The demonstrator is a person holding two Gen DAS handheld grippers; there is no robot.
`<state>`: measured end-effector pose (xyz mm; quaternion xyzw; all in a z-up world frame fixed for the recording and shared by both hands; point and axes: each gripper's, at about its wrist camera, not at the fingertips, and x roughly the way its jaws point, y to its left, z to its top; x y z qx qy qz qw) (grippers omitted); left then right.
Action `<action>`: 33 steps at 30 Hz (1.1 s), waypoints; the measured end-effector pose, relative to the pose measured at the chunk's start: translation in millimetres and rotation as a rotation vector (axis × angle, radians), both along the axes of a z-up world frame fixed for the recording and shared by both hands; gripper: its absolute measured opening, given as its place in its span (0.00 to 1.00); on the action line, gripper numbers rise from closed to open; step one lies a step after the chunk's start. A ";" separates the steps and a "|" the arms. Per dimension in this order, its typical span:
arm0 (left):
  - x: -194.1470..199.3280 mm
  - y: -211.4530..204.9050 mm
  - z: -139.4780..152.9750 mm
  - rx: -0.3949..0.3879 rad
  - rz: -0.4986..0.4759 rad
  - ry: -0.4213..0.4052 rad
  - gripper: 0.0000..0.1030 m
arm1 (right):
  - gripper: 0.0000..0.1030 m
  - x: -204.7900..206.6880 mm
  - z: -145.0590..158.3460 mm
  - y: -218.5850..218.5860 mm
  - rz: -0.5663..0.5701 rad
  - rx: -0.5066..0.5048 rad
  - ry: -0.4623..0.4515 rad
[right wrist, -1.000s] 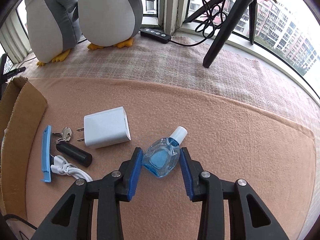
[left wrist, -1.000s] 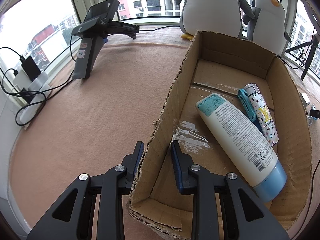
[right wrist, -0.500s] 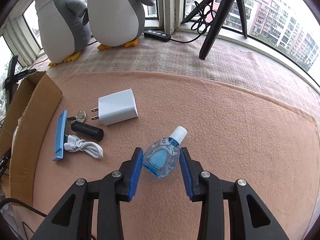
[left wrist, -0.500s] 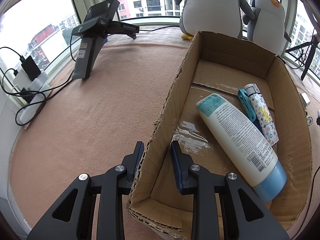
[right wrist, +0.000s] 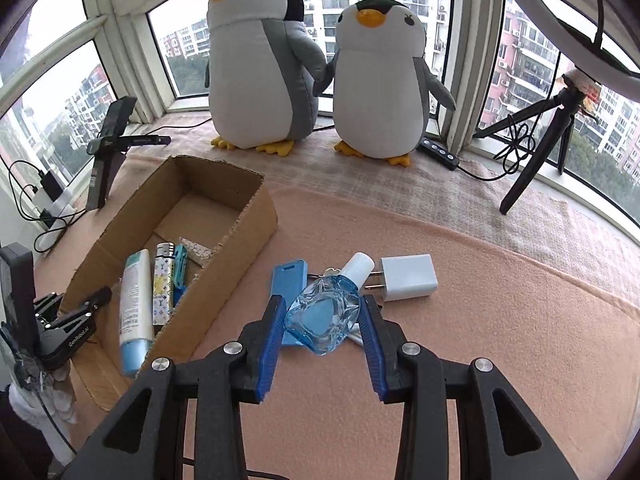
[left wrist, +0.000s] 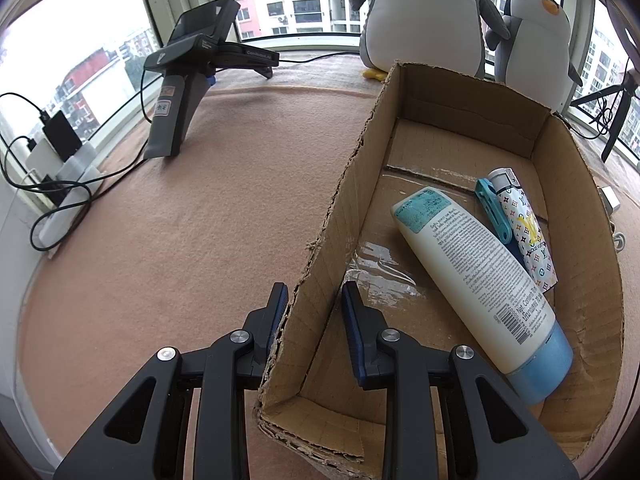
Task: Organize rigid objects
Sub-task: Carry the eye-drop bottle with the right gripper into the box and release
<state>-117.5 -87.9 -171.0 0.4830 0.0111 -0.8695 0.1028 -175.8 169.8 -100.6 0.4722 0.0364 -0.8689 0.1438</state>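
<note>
A: A bay window and a pink blanketed surface (right wrist: 460,320) are seen. Where is the eye-drop bottle (right wrist: 324,316) held?

B: Gripped in the right claw (right wrist: 322,320), right of the cardboard box (right wrist: 240,248), white cap pointed away. Clear, blue-tinted plastic is seen.

A: And the left claw (left wrist: 314,304)?

B: Clamped shut on the box's wall.
</note>
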 end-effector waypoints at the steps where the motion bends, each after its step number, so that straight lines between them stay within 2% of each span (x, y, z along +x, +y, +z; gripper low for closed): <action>1: 0.0 -0.1 0.0 0.000 0.000 0.000 0.25 | 0.33 0.5 2.3 -8.7 0.020 -0.006 0.003; 15: -0.2 0.3 -0.2 0.001 0.001 0.000 0.25 | 0.33 9.6 2.1 -109.5 0.214 -0.036 -0.001; 26: 0.1 0.1 -0.3 0.000 0.000 0.001 0.25 | 0.33 13.6 -8.6 -134.9 0.262 -0.022 -0.019; 30: 0.1 -0.2 -0.2 0.000 0.001 0.001 0.25 | 0.48 15.3 -5.3 -135.2 0.264 -0.015 0.001; 33: 0.2 -0.1 -0.4 0.000 0.000 0.001 0.25 | 0.52 15.5 -3.2 -134.5 0.262 -0.016 0.007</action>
